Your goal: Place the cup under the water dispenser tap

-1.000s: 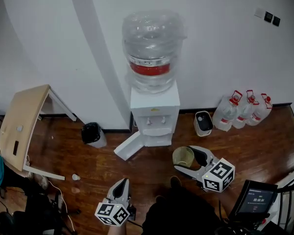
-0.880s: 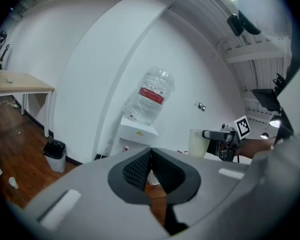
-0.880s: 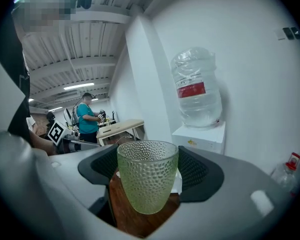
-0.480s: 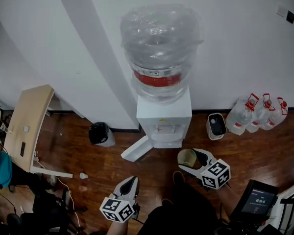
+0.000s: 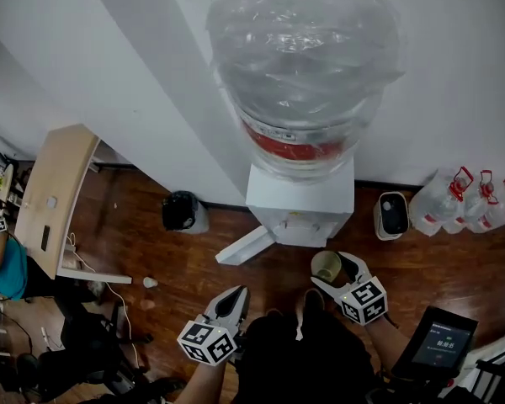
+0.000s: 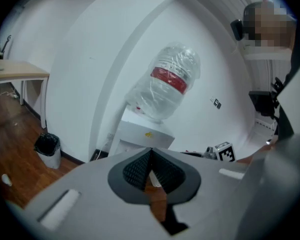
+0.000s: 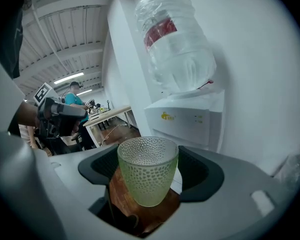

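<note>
- Head view: drawn much nearer to the water dispenser (image 5: 301, 204) than a second ago. Carrying the cup (image 5: 325, 264) in the right gripper (image 5: 331, 269), now just short of the dispenser's front. Left gripper (image 5: 236, 295) trailing further back.
- Left gripper view: clenched on nothing, jaws pressed together, left gripper (image 6: 150, 166) aimed toward the dispenser (image 6: 140, 136).
- Right gripper view: grasping the dimpled green cup (image 7: 147, 171), upright between wide-set jaws. Dispenser panel (image 7: 190, 121) close ahead; tap itself not made out.
- For the task: approach nearly finished, placing not yet done. Probably calls for easing the cup forward into the recess under the tap.
</note>
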The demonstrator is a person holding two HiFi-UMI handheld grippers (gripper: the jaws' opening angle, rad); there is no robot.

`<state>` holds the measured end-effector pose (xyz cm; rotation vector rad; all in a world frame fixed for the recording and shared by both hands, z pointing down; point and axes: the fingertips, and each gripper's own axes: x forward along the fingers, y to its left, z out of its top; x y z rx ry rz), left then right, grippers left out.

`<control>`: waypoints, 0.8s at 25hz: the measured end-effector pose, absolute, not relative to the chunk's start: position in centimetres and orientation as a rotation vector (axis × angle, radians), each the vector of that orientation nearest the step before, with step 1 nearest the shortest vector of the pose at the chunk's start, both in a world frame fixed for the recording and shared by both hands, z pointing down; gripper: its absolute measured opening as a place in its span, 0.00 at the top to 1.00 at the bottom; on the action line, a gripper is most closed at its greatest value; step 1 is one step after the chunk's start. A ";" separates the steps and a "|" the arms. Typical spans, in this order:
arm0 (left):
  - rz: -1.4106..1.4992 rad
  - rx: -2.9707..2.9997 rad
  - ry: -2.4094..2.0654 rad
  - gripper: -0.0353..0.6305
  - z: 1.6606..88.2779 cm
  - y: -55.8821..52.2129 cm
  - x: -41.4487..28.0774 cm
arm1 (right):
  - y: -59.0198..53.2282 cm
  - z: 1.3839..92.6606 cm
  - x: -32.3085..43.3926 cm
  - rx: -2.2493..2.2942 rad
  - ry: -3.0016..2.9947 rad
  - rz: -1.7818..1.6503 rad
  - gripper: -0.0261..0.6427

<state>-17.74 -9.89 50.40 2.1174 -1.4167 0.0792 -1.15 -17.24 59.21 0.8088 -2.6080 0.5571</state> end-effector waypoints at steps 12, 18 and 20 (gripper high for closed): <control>0.293 2.065 -1.261 0.95 58.6 -12.8 -20.8 | -20.7 65.4 -4.4 0.952 -2.469 0.666 0.41; 0.308 2.058 -1.201 0.95 63.1 -12.9 -21.3 | -22.5 73.9 -5.1 1.015 -2.371 0.706 0.41; 0.327 2.068 -1.191 0.95 64.8 -13.0 -21.4 | -23.5 76.6 -5.4 1.029 -2.352 0.670 0.42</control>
